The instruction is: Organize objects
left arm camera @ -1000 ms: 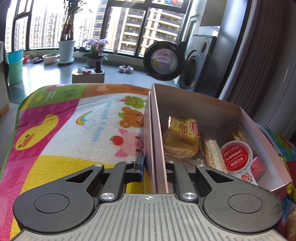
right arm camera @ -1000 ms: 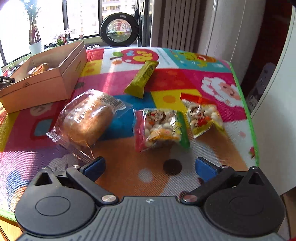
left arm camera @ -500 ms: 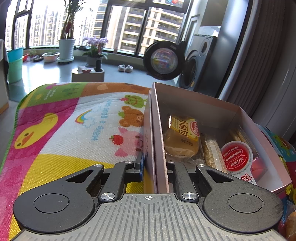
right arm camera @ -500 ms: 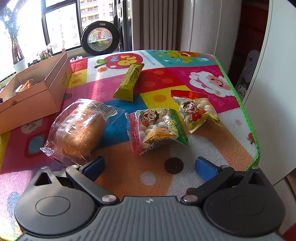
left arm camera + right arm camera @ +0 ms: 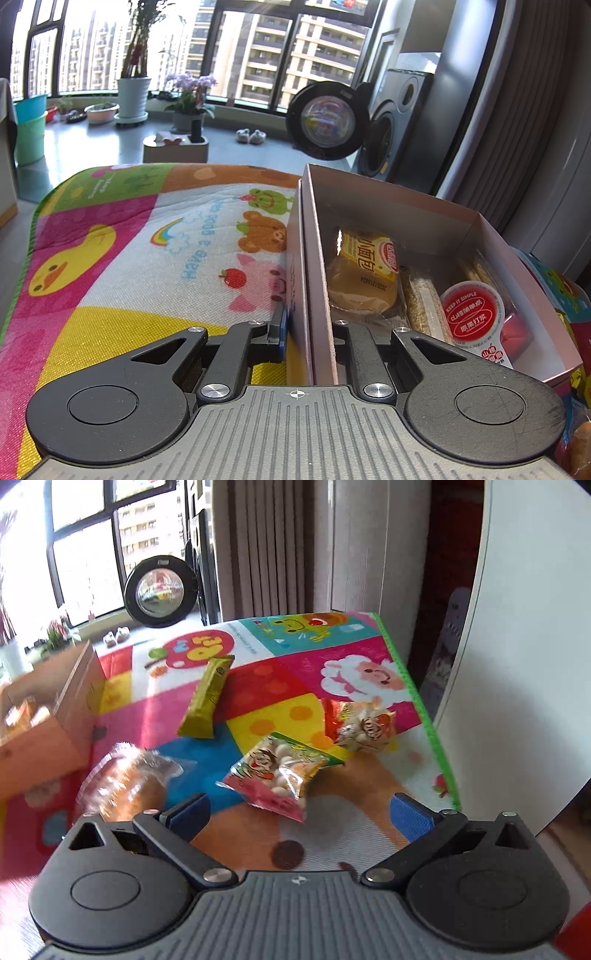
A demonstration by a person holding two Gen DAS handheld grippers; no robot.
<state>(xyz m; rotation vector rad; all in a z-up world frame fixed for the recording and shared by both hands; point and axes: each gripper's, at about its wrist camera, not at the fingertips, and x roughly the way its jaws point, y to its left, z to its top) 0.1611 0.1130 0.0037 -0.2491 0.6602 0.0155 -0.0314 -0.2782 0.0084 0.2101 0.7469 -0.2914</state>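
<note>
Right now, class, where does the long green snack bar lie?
In the right wrist view the green snack bar lies on the play mat, between the cardboard box at left and two candy bags at right.

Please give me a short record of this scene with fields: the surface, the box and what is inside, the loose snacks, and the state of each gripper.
surface: colourful cartoon mat
box: open cardboard box
box contents: bread pack, grain bar, red-lidded cup
loose snacks: green bar, wrapped bun, two candy bags
left gripper: fingers clamp the box's near wall
right gripper: open, empty, near the closer candy bag
</note>
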